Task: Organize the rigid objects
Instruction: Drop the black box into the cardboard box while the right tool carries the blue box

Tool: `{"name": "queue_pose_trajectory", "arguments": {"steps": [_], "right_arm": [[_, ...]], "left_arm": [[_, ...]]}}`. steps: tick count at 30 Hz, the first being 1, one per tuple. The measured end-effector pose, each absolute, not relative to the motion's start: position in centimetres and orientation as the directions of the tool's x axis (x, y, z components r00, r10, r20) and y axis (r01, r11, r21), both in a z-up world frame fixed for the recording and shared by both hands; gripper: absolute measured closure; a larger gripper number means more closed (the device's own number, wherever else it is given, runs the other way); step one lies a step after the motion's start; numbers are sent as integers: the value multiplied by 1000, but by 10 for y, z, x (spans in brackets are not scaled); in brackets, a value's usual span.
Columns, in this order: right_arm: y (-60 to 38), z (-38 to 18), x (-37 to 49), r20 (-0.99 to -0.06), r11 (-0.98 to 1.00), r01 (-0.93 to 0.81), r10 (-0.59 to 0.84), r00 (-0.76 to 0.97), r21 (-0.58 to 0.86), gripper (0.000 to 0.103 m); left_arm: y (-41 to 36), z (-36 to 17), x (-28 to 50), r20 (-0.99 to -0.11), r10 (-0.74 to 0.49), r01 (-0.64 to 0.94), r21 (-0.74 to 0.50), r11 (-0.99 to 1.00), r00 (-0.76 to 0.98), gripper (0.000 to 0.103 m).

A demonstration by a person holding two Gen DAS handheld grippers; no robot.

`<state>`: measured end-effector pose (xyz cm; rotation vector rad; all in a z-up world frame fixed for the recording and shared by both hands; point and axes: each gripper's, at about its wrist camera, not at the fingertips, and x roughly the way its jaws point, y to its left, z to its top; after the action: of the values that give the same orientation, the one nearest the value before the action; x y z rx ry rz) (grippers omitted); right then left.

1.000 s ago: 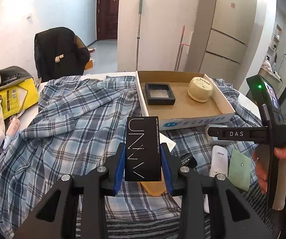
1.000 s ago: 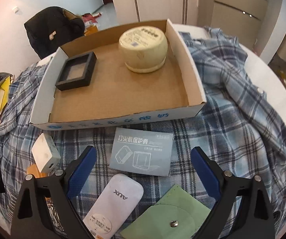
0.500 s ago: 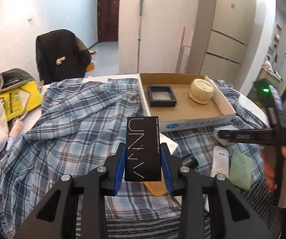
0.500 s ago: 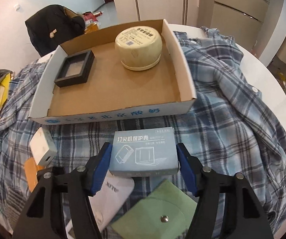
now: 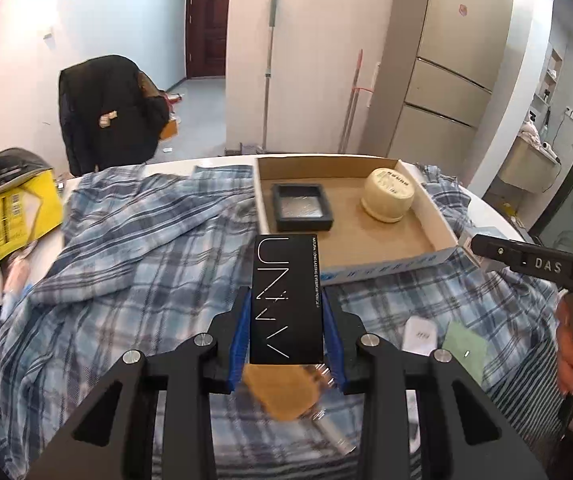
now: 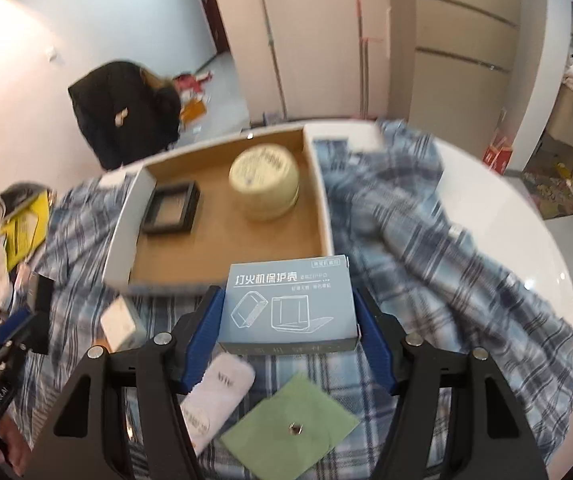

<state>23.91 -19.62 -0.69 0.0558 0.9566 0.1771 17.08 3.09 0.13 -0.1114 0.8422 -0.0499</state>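
My left gripper [image 5: 286,332] is shut on a tall black box [image 5: 286,296] and holds it above the plaid cloth, short of the cardboard tray [image 5: 438,220]. My right gripper [image 6: 288,336] is shut on a light blue box [image 6: 288,304] and holds it lifted just in front of the tray's near wall [image 6: 120,240]. The tray holds a small black frame box [image 5: 302,212] [image 6: 172,208] and a round cream tin [image 5: 388,196] [image 6: 264,180]. The right gripper's body also shows in the left wrist view at the right [image 5: 526,260].
A blue plaid shirt [image 5: 134,248] covers the round white table [image 6: 506,208]. On it lie a white AUX remote [image 6: 216,396], a green pouch [image 6: 290,428], a white adapter [image 6: 120,322] and an orange item [image 5: 282,392]. A yellow bag [image 5: 18,208] sits at the left.
My right gripper closed on the light blue box and lifted it off the cloth toward the tray. My left gripper rose and moved forward with the black box.
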Motion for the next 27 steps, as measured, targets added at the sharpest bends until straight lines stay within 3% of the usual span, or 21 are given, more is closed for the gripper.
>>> {"name": "queue_pose_trajectory", "arguments": {"steps": [13,21,27], "right_arm": [[-207,-12,255,-794,978,-138,208,571,157,39],[-217,-26,273,-814,977,-114,213,541,180,39],[-218,-24,277,-813,975,-105,223,538,198,39]], "left_arm": [[5,-46,276,-820,-59,5,-69,998,570,67],[2,-71,296,-874,-36,28,-26,999,484,67],[5,-82,309,-890,-66,24,-62,998,451,67]]}}
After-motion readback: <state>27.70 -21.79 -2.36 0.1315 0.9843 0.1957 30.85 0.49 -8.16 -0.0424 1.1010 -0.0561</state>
